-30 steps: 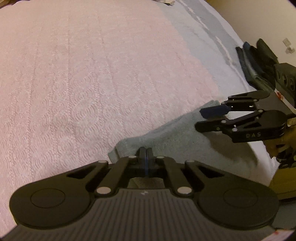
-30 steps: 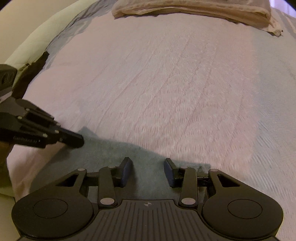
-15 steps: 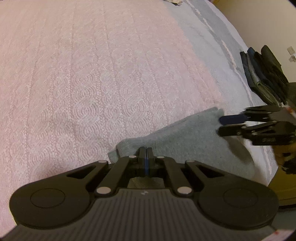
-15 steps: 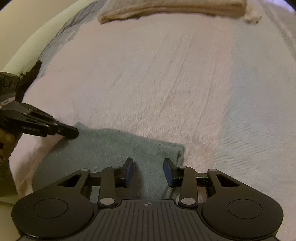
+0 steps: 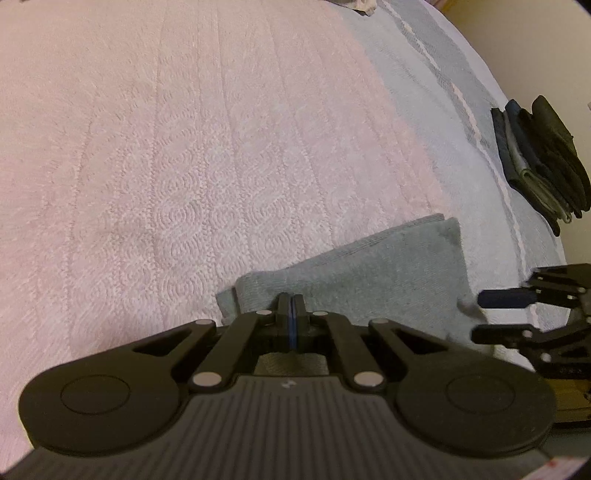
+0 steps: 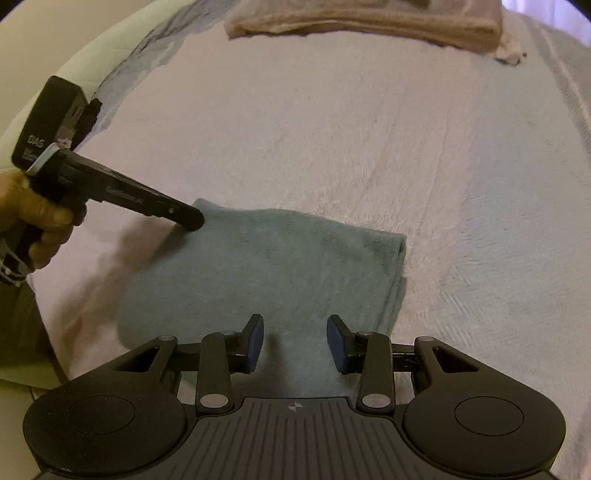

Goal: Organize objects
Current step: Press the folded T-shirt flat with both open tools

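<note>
Folded towel on the bed, left gripper pinched at its corner

A grey-blue towel point(image 6: 266, 266) lies folded on the bed point(image 6: 369, 129), near the bed's front edge, on a pale pink textured cover. In the right wrist view it forms a rough rectangle with its folded edge to the right, where the layers show as stacked edges.

The left gripper point(image 5: 291, 314) has its jaws pressed together, the blue pads meeting with no gap — their tips sit at the towel's near corner. Whether cloth is actually caught between the pads cannot be told, since the jaws hide that spot. In the right wrist view the same gripper point(image 6: 188, 221) comes in from the left, its tip touching the towel's far left corner, with a hand point(image 6: 33, 218) wrapped around its handle.

The right gripper point(image 6: 295, 339) has its jaws wide apart and holds nothing; the towel's near edge lies under and between the two blue pads. From the left wrist view this gripper point(image 5: 491, 317) sits just off the towel's right side, its fingers spread, one above the other.

Further off, a stack of dark folded clothes point(image 5: 543, 158) rests at the bed's right edge, and a beige folded blanket point(image 6: 369, 18) lies across the far end.
</note>
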The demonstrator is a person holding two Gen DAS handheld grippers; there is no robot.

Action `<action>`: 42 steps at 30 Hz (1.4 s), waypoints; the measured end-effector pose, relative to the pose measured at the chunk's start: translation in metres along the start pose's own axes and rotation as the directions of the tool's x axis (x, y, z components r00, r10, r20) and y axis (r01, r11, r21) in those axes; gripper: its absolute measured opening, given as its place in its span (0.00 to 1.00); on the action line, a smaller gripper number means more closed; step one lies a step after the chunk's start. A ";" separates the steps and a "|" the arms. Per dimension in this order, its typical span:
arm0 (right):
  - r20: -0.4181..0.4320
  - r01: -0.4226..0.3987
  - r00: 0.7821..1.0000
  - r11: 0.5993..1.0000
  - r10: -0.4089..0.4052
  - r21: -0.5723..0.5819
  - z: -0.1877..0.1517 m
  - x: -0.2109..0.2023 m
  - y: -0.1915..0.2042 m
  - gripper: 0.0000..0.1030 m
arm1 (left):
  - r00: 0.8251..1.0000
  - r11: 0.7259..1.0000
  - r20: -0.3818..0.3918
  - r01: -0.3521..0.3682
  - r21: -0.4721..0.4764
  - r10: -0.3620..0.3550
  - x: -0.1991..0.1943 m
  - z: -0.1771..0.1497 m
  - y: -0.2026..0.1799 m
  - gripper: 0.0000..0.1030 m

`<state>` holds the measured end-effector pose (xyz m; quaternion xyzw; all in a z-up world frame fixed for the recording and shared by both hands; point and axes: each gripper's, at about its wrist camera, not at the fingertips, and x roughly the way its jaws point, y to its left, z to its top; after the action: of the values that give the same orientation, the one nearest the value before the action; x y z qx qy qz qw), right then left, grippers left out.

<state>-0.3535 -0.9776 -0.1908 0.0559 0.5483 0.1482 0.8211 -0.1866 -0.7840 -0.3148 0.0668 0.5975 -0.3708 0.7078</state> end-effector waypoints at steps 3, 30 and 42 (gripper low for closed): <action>-0.001 0.021 1.000 1.000 -0.021 -0.003 -0.008 -0.019 0.012 0.37 | 0.999 1.000 0.009 -0.031 0.000 0.031 -0.019 -0.002 -0.011 0.04; -0.008 0.112 0.994 0.994 -0.112 0.007 -0.026 -0.058 0.067 0.63 | 0.985 0.985 -0.007 -0.171 0.036 0.172 -0.095 -0.073 -0.061 0.52; -0.042 0.153 0.986 0.976 -0.161 -0.158 -0.069 -0.038 0.065 0.67 | 0.975 0.794 0.145 -0.223 0.566 0.170 -0.085 -0.130 -0.107 0.85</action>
<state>-0.4417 -0.9328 -0.1676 -0.0554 0.5599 0.1265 0.8170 -0.3558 -0.7531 -0.2375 0.3243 0.4151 -0.4618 0.7137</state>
